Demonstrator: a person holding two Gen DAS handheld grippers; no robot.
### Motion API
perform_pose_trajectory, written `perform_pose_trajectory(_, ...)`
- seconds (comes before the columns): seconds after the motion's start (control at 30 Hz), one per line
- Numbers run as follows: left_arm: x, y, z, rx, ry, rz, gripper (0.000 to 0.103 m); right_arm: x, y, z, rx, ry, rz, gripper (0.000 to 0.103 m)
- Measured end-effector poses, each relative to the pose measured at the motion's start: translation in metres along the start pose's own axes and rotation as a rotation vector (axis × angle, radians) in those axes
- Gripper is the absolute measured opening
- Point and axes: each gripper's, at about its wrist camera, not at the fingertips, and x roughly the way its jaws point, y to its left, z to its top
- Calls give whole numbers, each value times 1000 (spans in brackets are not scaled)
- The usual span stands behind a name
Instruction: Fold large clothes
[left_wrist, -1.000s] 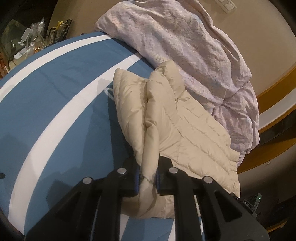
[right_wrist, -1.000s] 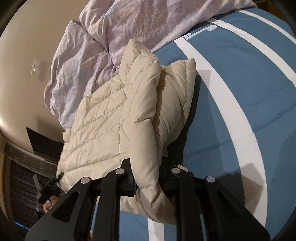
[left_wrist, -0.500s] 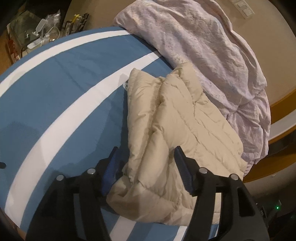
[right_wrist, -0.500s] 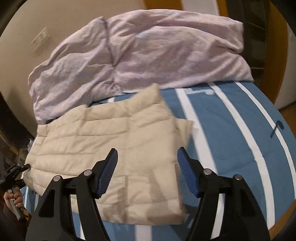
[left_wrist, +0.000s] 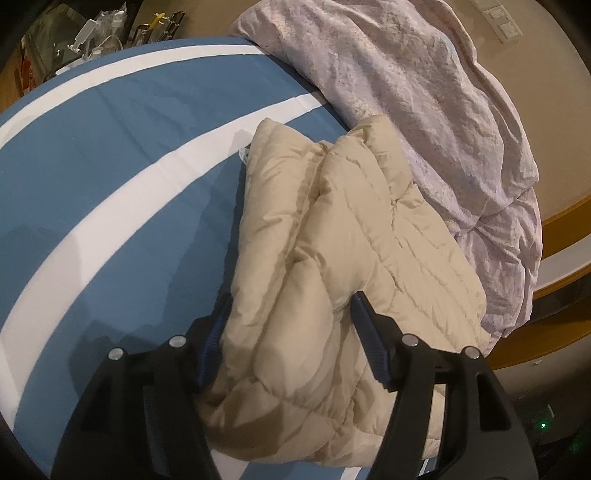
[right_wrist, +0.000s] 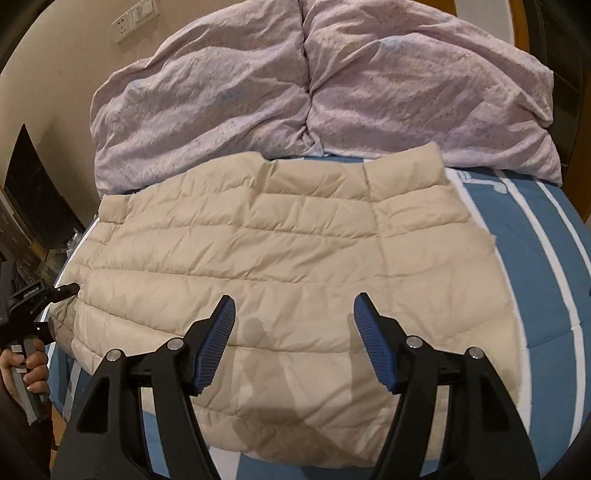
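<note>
A cream quilted puffer jacket lies folded on the blue and white striped bed. In the left wrist view the jacket runs away from me with a raised fold along its middle. My left gripper is open, its jaws on either side of the jacket's near end without clamping it. My right gripper is open and empty, held above the jacket's near edge. The left gripper also shows at the left edge of the right wrist view, held by a hand.
A rumpled pale pink duvet is piled behind the jacket against the beige wall. The same duvet fills the upper right in the left wrist view. Bottles and clutter stand beyond the bed's far corner.
Both grippers were shut on the jacket a second ago and have opened and let go. The right gripper drew back and turned, and the jacket now lies flat.
</note>
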Motion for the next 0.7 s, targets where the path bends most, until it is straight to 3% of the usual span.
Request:
perform_pose_trajectory(0.47,5,-3,3,-17,-33,-2,64,22,23,-17,-94,-27,-104,68)
perform_pose_trajectory(0.7,8,3,3,-87,-26,-58,38,48,23,-22,-87,46,-112,69)
